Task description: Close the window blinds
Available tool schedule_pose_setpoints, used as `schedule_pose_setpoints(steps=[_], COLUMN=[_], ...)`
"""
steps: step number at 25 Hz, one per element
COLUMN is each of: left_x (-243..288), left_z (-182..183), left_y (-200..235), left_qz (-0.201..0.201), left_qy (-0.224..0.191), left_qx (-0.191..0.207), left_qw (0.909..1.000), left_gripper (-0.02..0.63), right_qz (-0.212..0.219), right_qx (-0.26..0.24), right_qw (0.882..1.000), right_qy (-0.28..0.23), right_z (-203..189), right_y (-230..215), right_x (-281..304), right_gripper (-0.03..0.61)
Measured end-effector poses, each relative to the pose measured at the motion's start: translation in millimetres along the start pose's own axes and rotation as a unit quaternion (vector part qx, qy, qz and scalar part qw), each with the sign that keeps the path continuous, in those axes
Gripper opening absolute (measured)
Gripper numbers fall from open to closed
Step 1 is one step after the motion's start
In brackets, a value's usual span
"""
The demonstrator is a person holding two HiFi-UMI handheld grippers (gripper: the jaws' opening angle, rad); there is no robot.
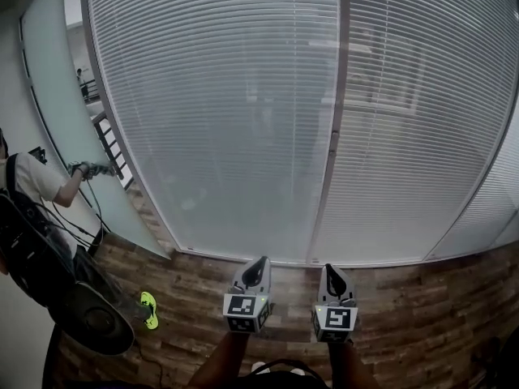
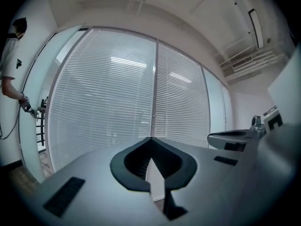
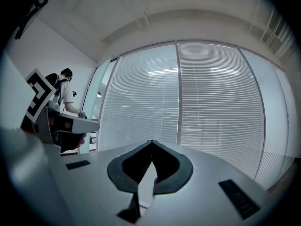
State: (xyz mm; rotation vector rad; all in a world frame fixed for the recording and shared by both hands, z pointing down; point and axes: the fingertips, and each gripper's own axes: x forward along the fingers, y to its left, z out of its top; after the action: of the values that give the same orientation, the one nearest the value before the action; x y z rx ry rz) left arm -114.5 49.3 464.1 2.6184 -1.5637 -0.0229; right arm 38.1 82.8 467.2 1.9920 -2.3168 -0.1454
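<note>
White slatted blinds [image 1: 227, 120] hang over a tall window, in two panels split by a grey upright bar [image 1: 334, 136]. The slats look tilted partly open, with dim shapes showing through. My left gripper [image 1: 258, 260] and right gripper [image 1: 331, 268] are held side by side low in the head view, both pointing level at the window and well short of it. In the left gripper view the jaws [image 2: 151, 139] meet at the tips with nothing between them, blinds [image 2: 103, 102] beyond. The right gripper [image 3: 151, 142] is likewise shut and empty, facing the blinds [image 3: 211, 98].
A person [image 1: 32, 189] with a dark backpack stands at the far left, reaching toward a glass door [image 1: 57, 96]. A yellow-green shoe [image 1: 148, 308] shows on the wooden floor [image 1: 422, 314]. A second blind-covered window [image 1: 495, 209] angles off to the right.
</note>
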Motion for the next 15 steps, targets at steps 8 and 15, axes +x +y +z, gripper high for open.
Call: schedule_pose_setpoints(steps=[8,15], left_x=[-9.7,-9.1], left_z=[-1.9,-9.7], left_y=[3.0,-1.9], left_qz=[0.012,0.012], left_qy=[0.008,0.014], left_qx=[0.015,0.064], left_qw=[0.9998,0.9978], left_gripper=[-0.006,-0.006], right_qz=[-0.013,0.005], right_qx=[0.031,0.014], right_qw=[0.999,1.0], right_qy=[0.023,0.011], right_z=[-3.6,-11.9], right_y=[-4.5,1.1], right_x=[-1.2,0.7], right_gripper=[0.003,0.003])
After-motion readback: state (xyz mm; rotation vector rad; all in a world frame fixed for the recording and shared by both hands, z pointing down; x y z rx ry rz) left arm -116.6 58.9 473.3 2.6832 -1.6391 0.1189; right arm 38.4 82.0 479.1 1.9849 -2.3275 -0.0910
